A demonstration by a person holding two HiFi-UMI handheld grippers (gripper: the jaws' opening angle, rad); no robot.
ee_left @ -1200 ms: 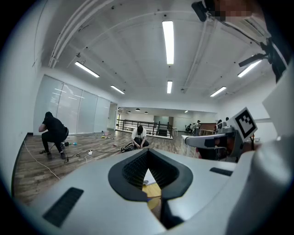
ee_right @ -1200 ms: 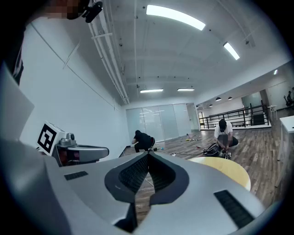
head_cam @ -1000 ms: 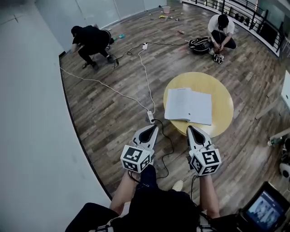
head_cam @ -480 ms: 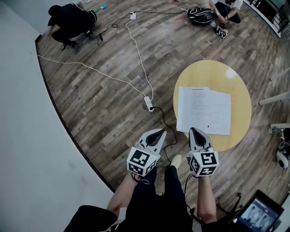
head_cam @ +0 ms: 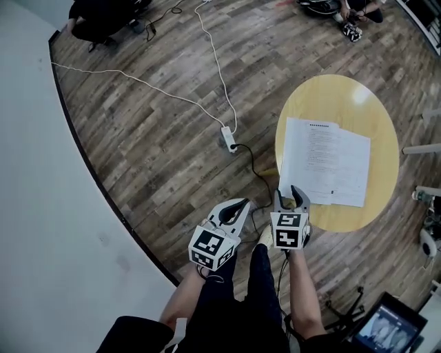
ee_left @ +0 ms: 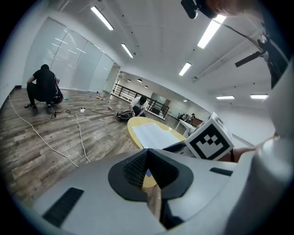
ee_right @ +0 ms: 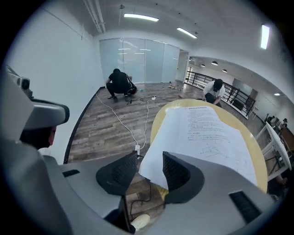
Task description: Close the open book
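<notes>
An open book (head_cam: pixel 325 161) with white printed pages lies flat on the round yellow table (head_cam: pixel 375 103). My right gripper (head_cam: pixel 289 195) hangs at the table's near edge by the book's near left corner; its jaws are opening. In the right gripper view the book (ee_right: pixel 206 133) fills the middle. Its near corner shows in the gap of the right gripper (ee_right: pixel 146 170), and no pad touches it. My left gripper (head_cam: pixel 242 204) is shut and holds nothing, over the floor left of the table. From the left gripper (ee_left: pixel 147 166) the book (ee_left: pixel 154 134) lies ahead.
A white power strip (head_cam: pixel 229 138) with a long white cable and a black cable lies on the wooden floor left of the table. People crouch at the far end of the room (head_cam: pixel 103 21). A screen (head_cam: pixel 386 324) stands at the bottom right. A pale wall curves along the left.
Both grippers have come down and moved toward the table. The right gripper has reached the book's near left corner and its jaws have parted. The left stays shut.
</notes>
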